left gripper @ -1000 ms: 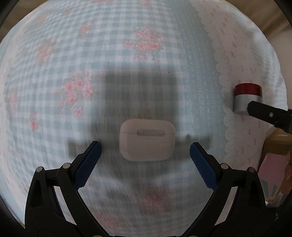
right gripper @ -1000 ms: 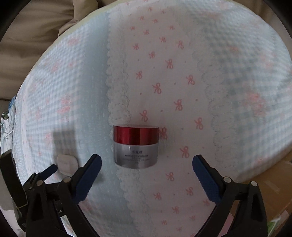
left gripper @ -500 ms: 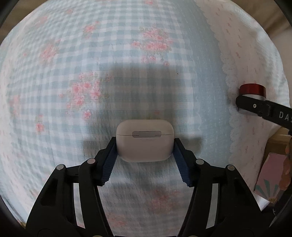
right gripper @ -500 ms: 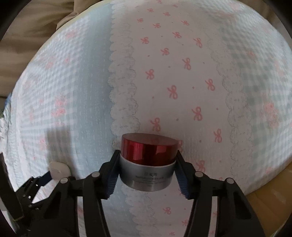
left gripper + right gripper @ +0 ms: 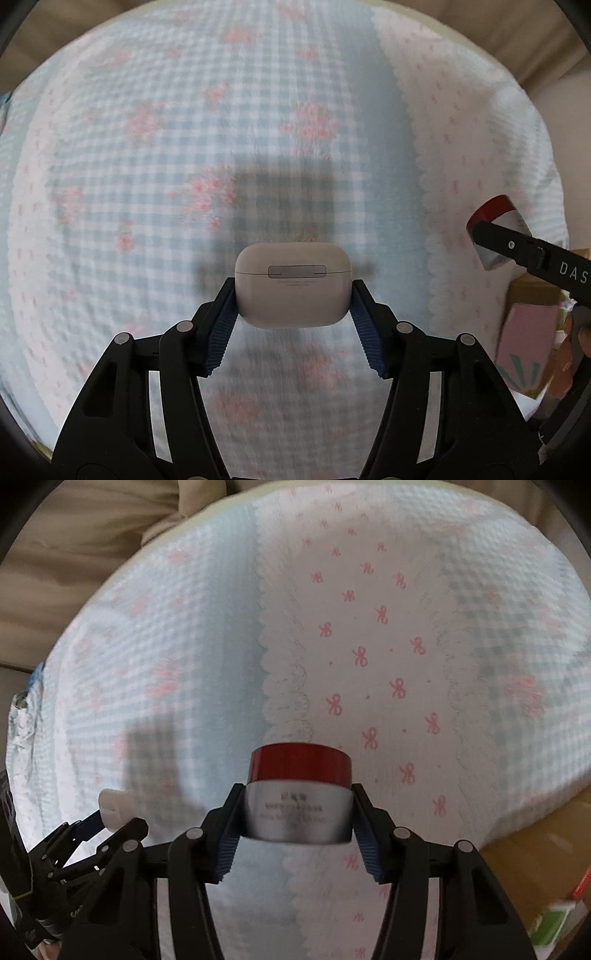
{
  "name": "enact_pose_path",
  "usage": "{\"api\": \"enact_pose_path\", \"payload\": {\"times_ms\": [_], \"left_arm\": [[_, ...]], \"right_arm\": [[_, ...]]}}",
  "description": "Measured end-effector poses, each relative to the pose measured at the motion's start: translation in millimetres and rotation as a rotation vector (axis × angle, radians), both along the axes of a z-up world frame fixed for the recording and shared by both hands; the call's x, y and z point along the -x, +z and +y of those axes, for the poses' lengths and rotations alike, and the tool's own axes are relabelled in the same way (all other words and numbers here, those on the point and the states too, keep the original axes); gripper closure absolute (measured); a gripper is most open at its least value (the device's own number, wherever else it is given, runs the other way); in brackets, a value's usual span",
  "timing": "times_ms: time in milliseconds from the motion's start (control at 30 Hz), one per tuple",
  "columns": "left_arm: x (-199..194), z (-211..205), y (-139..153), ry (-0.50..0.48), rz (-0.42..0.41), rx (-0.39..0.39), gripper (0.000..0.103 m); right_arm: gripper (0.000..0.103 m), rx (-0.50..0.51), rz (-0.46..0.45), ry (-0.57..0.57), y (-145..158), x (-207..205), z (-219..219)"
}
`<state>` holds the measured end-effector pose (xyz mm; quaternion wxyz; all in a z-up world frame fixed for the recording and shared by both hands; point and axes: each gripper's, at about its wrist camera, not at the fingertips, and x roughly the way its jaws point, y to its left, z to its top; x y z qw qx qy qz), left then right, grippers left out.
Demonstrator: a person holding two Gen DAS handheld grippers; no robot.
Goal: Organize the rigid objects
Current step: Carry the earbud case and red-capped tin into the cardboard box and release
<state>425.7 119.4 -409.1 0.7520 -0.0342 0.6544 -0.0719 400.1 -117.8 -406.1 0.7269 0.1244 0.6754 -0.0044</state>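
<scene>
My left gripper (image 5: 293,314) is shut on a white earbud case (image 5: 293,284), hinge side facing the camera, held above the blue checked cloth (image 5: 147,184). My right gripper (image 5: 297,821) is shut on a silver cream jar with a red lid (image 5: 298,794), held above the white cloth with pink bows (image 5: 369,646). The jar also shows at the right of the left wrist view (image 5: 496,229), in the right gripper's black fingers. The earbud case shows at the lower left of the right wrist view (image 5: 116,806), in the left gripper.
The bed cloth ends at the right on a cardboard box (image 5: 546,834). A pink box (image 5: 524,347) lies at the right in the left wrist view. A green carton (image 5: 554,919) sits at the lower right. Beige fabric (image 5: 92,535) lies beyond the bed's far edge.
Both grippers closed from open: the left on the earbud case, the right on the cream jar. Both objects have since been lifted off the cloth.
</scene>
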Motion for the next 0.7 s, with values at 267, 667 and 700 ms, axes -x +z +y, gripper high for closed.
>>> {"api": "enact_pose_path", "payload": {"times_ms": [267,667,700], "left_arm": [[27,-4,60,0.022,-0.092,0.022,0.046],[103,-40,148,-0.045,-0.170,0.077,0.046],[106,-44,151,-0.050,-0.172,0.080,0.046]], "right_arm": [[0.053,-0.020,-0.101,-0.013,71,22,-3],[0.053,-0.044,-0.206,-0.052,166,98,-11],[0.053,-0.051,-0.211,-0.062,174,106,-15]]}}
